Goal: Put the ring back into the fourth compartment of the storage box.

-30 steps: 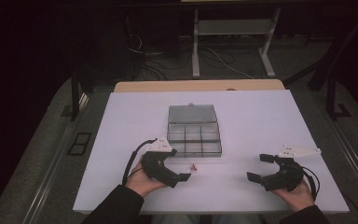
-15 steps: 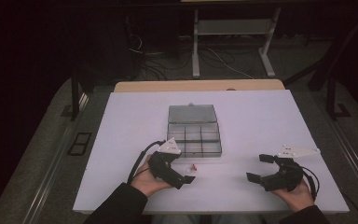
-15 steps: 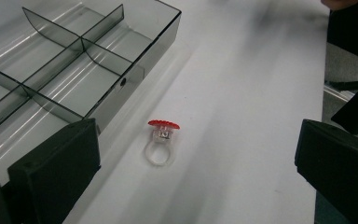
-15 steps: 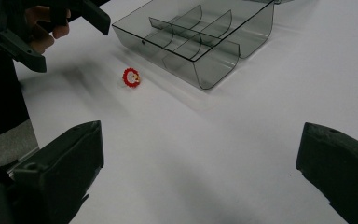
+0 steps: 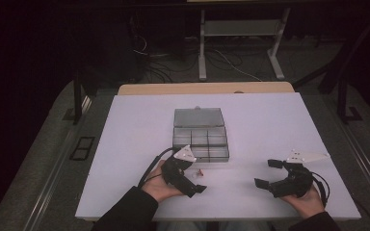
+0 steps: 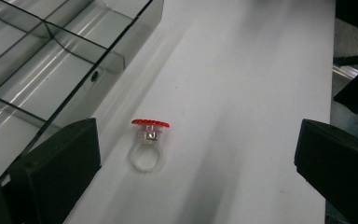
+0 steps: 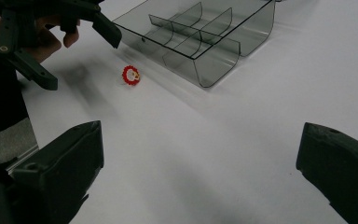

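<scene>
The work looks barely begun. A small ring with a red top lies on the white table, just in front of the box, a clear grey case with its lid laid open and its compartments divided by thin walls. As far as the pictures show, those compartments hold nothing, though glare on the plastic makes that hard to confirm.

The left tool is low over the table with its jaws wide apart, and in the left gripper view the ring sits between them, nearer the left jaw and not touched by either. So the approach looks made; the grasp, the lift and the drop into a compartment are all left to do.

The right tool rests well apart on the right side of the table, jaws likewise spread and holding nothing. From its own view the ring shows its red disc lying near the box's front corner.

Little stands in the way. The box wall is just beside the ring, so the left jaw has small room on that side and could nudge the case as it closes. The ring is small and clear-banded, and may tip or skid when pinched. Beyond the table stand a desk frame and loose cables on the floor, out of reach.
</scene>
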The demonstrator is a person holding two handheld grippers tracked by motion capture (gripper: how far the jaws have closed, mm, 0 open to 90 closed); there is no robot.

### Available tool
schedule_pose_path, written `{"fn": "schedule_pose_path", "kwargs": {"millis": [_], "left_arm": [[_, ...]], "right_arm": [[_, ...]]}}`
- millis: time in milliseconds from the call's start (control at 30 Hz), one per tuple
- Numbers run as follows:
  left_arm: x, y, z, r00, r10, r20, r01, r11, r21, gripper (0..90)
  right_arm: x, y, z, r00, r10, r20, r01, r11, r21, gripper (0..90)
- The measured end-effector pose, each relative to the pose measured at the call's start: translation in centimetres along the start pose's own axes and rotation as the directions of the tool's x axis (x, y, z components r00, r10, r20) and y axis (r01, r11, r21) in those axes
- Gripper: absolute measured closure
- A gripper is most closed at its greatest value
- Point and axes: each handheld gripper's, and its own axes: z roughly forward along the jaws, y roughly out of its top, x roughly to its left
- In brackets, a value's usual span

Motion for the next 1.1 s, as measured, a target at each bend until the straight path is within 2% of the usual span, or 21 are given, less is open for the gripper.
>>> {"fn": "schedule_pose_path", "kwargs": {"millis": [100, 300, 367, 500, 667, 833, 867, 1100], "left_arm": [[0.0, 0.1, 0.3, 1.0000, -0.005, 0.001, 0.005, 1.0000, 0.008, 0.0], [0.0, 0.4, 0.9, 0.9999, 0.012, -0.004, -0.012, 0.9994, 0.032, 3.8], [0.4, 0.4, 1.1, 1.0000, -0.002, -0.008, 0.003, 0.9992, 0.039, 5.4], [0.8, 0.3, 1.3, 0.9998, -0.001, -0.021, 0.002, 0.9984, 0.056, 10.0], [1.2, 0.3, 1.4, 0.9995, -0.012, -0.028, 0.014, 0.9987, 0.048, 15.1], [1.2, 0.3, 1.5, 0.9996, -0.001, -0.028, 0.002, 0.9986, 0.053, 20.6], [1.3, 0.3, 1.6, 0.9995, 0.013, -0.030, -0.011, 0.9979, 0.064, 21.5], [1.5, 0.3, 1.9, 0.9987, 0.020, -0.047, -0.017, 0.9981, 0.060, 30.1]], "right_arm": [[0.0, 0.0, 0.0, 1.0000, 0.000, 0.000, 0.000, 1.000, 0.001, 0.1], [0.0, 0.0, 0.0, 1.0000, -0.003, -0.002, 0.003, 1.000, -0.001, 0.1], [0.0, 0.0, 0.0, 1.0000, -0.002, -0.002, 0.002, 1.000, 0.001, 0.1], [0.1, 0.0, 0.0, 1.0000, -0.002, -0.004, 0.002, 1.000, 0.002, 0.1], [0.1, 0.0, 0.1, 1.0000, -0.001, -0.009, 0.001, 1.000, 0.002, 0.1], [0.1, 0.0, 0.1, 1.0000, -0.003, -0.009, 0.003, 1.000, 0.005, 0.1], [0.1, 0.0, 0.1, 0.9999, -0.007, -0.009, 0.007, 1.000, 0.004, 0.1], [0.1, 0.0, 0.1, 0.9999, -0.003, -0.011, 0.003, 1.000, 0.007, 0.1]]}}
